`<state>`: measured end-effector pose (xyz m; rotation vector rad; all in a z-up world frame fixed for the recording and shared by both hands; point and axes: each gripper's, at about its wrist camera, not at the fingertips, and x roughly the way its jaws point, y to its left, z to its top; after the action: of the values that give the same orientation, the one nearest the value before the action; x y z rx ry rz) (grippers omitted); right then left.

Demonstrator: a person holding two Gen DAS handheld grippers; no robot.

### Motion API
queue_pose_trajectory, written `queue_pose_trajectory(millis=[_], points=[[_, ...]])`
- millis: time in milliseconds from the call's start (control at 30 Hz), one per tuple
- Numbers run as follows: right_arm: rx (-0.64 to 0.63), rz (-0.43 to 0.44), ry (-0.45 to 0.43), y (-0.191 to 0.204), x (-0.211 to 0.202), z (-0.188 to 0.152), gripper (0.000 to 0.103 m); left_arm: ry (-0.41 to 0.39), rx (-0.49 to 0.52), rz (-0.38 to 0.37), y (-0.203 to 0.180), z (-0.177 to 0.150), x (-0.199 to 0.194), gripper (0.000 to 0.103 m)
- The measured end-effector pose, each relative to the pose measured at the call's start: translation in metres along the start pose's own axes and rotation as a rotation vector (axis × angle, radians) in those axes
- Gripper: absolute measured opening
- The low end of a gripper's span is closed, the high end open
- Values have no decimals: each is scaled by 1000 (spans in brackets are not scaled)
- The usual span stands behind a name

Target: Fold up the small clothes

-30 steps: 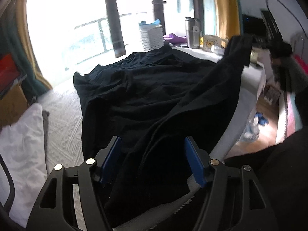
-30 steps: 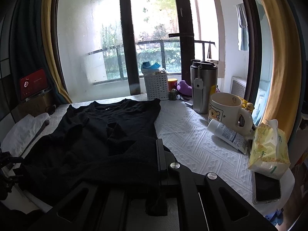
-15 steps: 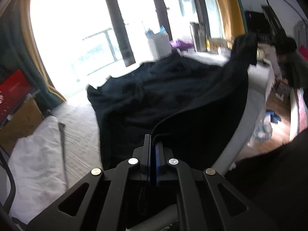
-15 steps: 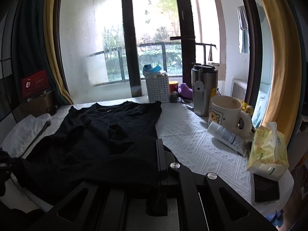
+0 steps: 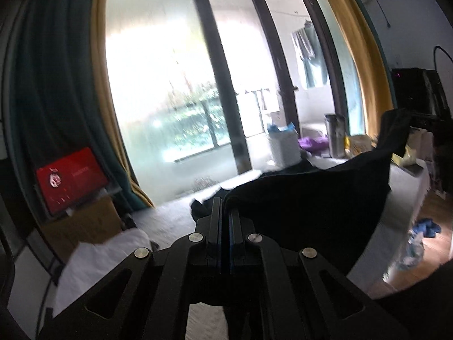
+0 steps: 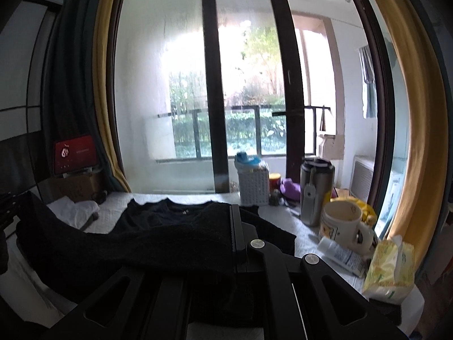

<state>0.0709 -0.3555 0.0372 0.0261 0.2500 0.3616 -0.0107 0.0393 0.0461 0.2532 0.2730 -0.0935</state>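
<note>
Both of my grippers are clamped on the same black T-shirt (image 6: 175, 243): my left gripper (image 5: 225, 215) has its blue-padded jaws pinched tight on one hem corner, and my right gripper (image 6: 235, 226) is closed on the other, cloth bunched over its left side. Between them the hem hangs in a sagging curve above the white textured tablecloth (image 6: 286, 221), while the collar end lies flat on the table toward the window. I judge the shirt light, limp and not slippery; it drapes wherever it is unsupported, so corners and hem are the places to hold, keeping the edge taut. Farther out on my right stand a white perforated basket (image 6: 253, 184) with something blue poking out of its top, a steel tumbler (image 6: 315, 191) with its lid on, and a cartoon mug (image 6: 342, 226) whose inside I cannot see. Beside them lie a white tube (image 6: 341, 253) and a yellow wipes pack (image 6: 389, 266).
</note>
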Motion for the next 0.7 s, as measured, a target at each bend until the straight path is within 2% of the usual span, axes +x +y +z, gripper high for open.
queue_pose_trajectory(millis=[167, 333, 467, 700], points=[[-10, 9, -39, 6, 8, 17, 4, -79, 6, 51, 11, 23, 8, 2], [-2, 8, -40, 4, 35, 28, 4, -107, 5, 76, 22, 36, 30, 2], [10, -2, -30, -2, 57, 34, 4, -100, 22, 81, 30, 42, 51, 2], [59, -5, 31, -15, 113, 35, 4, -33, 60, 72, 37, 42, 94, 2]])
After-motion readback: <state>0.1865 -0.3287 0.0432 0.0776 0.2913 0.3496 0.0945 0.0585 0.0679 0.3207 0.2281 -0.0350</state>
